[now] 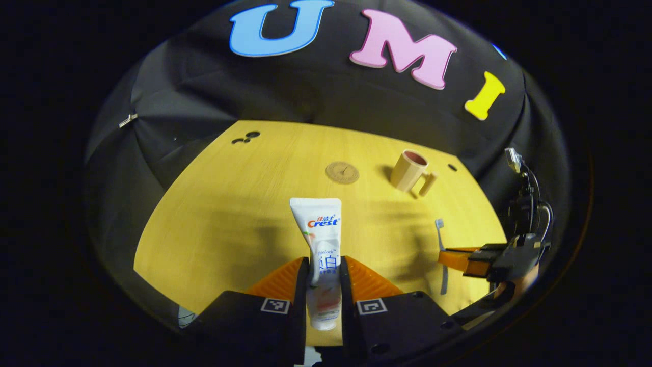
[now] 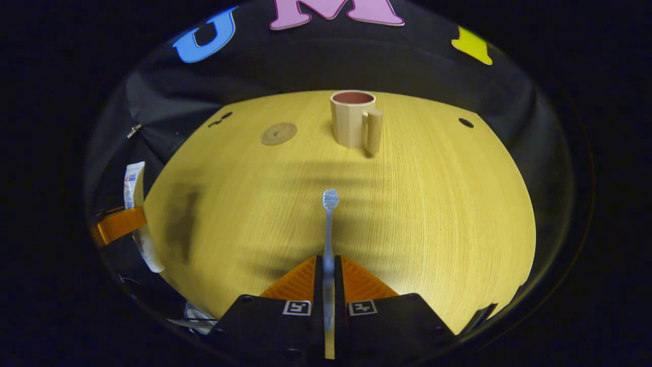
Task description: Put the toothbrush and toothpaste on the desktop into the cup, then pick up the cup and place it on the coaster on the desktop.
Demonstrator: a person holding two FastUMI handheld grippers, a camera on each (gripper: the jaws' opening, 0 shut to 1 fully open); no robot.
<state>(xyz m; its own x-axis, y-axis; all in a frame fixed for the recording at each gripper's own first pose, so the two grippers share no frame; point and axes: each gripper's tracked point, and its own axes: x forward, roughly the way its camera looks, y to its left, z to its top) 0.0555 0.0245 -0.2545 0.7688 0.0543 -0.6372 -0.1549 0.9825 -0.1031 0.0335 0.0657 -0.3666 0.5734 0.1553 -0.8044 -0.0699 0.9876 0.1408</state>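
A white toothpaste tube (image 1: 321,239) stands up between the fingers of my left gripper (image 1: 324,270), which is shut on its lower half above the yellow desktop (image 1: 229,214). My right gripper (image 2: 328,267) is shut on the handle of a pale blue toothbrush (image 2: 329,219), bristles pointing ahead. The beige cup (image 2: 352,122) with its handle toward me stands upright far ahead, and appears tilted in the left gripper view (image 1: 409,171). A round cork coaster (image 2: 278,133) lies left of the cup, also visible (image 1: 342,172). The right gripper (image 1: 458,259) with the toothbrush (image 1: 441,239) shows at the right of the left gripper view.
The left gripper (image 2: 119,224) holding the toothpaste (image 2: 136,204) shows at the left edge of the right gripper view. Small dark holes mark the desktop at the far left (image 1: 245,137) and far right (image 2: 465,123). Black cloth walls surround the table.
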